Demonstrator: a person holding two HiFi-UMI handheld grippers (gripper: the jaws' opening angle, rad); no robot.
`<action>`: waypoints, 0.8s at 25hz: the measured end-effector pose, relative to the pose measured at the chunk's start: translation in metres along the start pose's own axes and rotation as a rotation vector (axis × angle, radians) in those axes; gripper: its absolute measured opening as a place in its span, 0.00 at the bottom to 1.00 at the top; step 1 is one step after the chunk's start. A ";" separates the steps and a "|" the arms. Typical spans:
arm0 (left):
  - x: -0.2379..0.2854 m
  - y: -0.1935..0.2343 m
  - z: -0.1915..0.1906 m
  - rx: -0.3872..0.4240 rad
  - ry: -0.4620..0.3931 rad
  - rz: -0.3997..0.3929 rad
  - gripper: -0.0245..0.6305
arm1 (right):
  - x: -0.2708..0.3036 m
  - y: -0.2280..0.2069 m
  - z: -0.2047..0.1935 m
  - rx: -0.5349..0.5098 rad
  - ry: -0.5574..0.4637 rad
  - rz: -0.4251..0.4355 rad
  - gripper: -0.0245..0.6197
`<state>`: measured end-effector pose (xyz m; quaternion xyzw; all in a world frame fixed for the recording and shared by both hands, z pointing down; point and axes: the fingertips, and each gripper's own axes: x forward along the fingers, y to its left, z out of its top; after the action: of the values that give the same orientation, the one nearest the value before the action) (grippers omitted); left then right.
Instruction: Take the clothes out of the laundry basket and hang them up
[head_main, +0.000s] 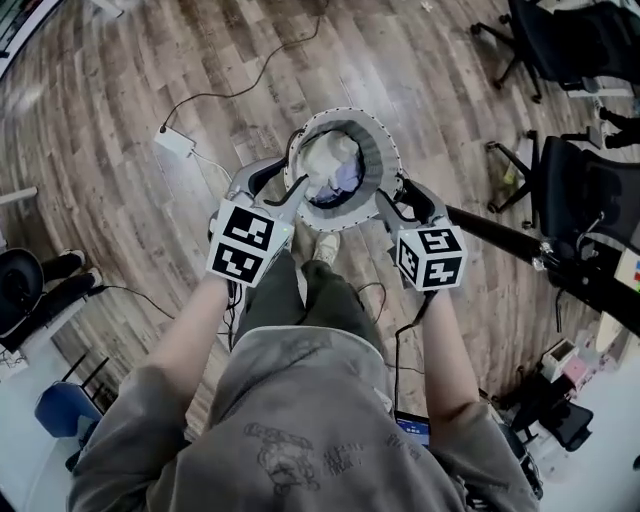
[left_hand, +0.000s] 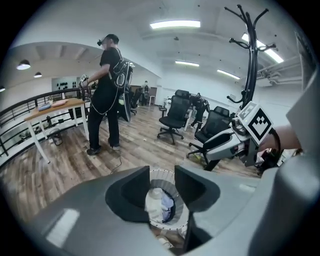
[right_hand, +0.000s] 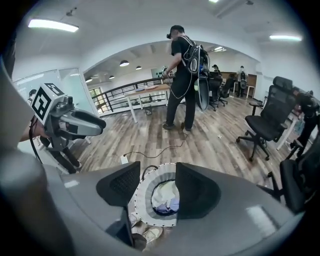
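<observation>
**A:** In the head view, where do things stand?

**B:** The round laundry basket with the white ribbed rim (head_main: 385, 140) stands on the wooden plank floor (head_main: 120, 120). The crumpled pale and bluish clothes (head_main: 335, 165) lie inside it. The left claw (head_main: 280, 188) and the right claw (head_main: 398, 200) hang over the rim, both open and empty.

**A:** What is the risk?

**B:** I think a jaw may catch the soft rim instead of the cloth. Such a light basket could then lift or tip.

**A:** And the left gripper view?

**B:** The smooth dark jaws stand apart, and the clothes (left_hand: 156, 202) show between them, well below. The clothes look soft and tangled, so one pinch may drag out two pieces. A black metal coat stand with curved hooks (left_hand: 252, 60) rises at the right.

**A:** And the right gripper view?

**B:** The jaws are wide and hold nothing, and the pads (right_hand: 122, 185) look finely dotted. A thin black cable (right_hand: 156, 150) lies on the floor near the basket, and a foot could catch it.
</observation>
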<state>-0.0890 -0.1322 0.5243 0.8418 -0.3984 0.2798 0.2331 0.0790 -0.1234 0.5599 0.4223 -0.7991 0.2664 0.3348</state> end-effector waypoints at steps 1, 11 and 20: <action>0.010 0.002 -0.009 -0.015 0.016 0.002 0.28 | 0.011 -0.002 -0.006 -0.009 0.015 0.006 0.42; 0.114 0.005 -0.107 -0.062 0.140 -0.024 0.28 | 0.119 -0.034 -0.092 -0.033 0.150 -0.007 0.42; 0.220 -0.004 -0.197 -0.120 0.222 -0.079 0.28 | 0.211 -0.054 -0.171 0.017 0.192 -0.007 0.42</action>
<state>-0.0257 -0.1274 0.8132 0.8052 -0.3526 0.3375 0.3368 0.0897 -0.1342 0.8369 0.4003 -0.7596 0.3114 0.4071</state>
